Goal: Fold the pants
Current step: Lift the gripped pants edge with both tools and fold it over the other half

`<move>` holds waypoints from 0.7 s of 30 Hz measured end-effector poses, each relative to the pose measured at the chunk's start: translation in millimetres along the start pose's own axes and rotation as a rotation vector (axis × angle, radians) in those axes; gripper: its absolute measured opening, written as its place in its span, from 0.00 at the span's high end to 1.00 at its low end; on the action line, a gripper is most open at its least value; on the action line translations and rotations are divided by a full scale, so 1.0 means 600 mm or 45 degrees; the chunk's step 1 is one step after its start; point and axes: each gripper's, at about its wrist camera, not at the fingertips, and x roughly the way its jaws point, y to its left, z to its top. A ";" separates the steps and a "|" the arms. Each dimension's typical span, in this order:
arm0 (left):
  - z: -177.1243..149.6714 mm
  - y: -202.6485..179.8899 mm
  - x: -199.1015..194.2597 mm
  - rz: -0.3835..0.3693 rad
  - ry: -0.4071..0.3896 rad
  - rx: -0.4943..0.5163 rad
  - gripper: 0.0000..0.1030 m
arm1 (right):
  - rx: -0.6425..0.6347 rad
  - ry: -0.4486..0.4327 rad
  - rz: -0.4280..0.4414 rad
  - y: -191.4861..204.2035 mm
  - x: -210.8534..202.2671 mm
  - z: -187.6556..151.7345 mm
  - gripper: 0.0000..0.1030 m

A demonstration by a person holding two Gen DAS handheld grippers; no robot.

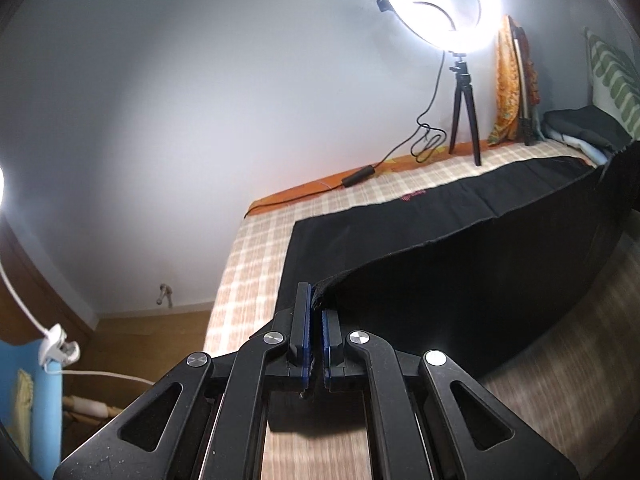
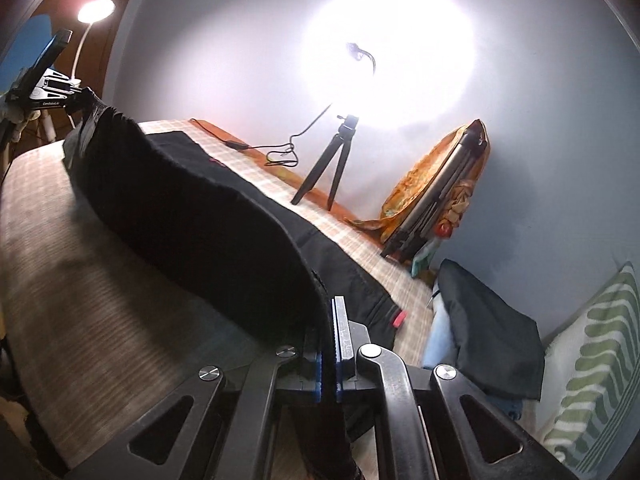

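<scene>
Black pants [image 1: 440, 240] lie lengthwise on a checked bed sheet [image 1: 248, 264]. My left gripper [image 1: 317, 312] is shut on one end of the near edge of the pants and holds it above the bed. My right gripper [image 2: 329, 320] is shut on the other end of that edge of the pants [image 2: 192, 208]. The lifted edge hangs in an arc between the two grippers. The far leg lies flat on the sheet. The left gripper also shows in the right wrist view [image 2: 86, 100] at the far end of the cloth.
A ring light on a black tripod [image 1: 464, 108] stands on the bed's far side by the wall, with its cable [image 1: 424, 144]. A folded dark garment [image 2: 492, 332], an orange cloth [image 2: 428, 184] and a green striped pillow [image 2: 596, 364] lie at the bed's right end.
</scene>
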 end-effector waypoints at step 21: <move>0.123 -0.033 0.275 0.145 0.116 0.116 0.97 | -0.025 0.285 0.014 -0.085 0.328 0.069 0.99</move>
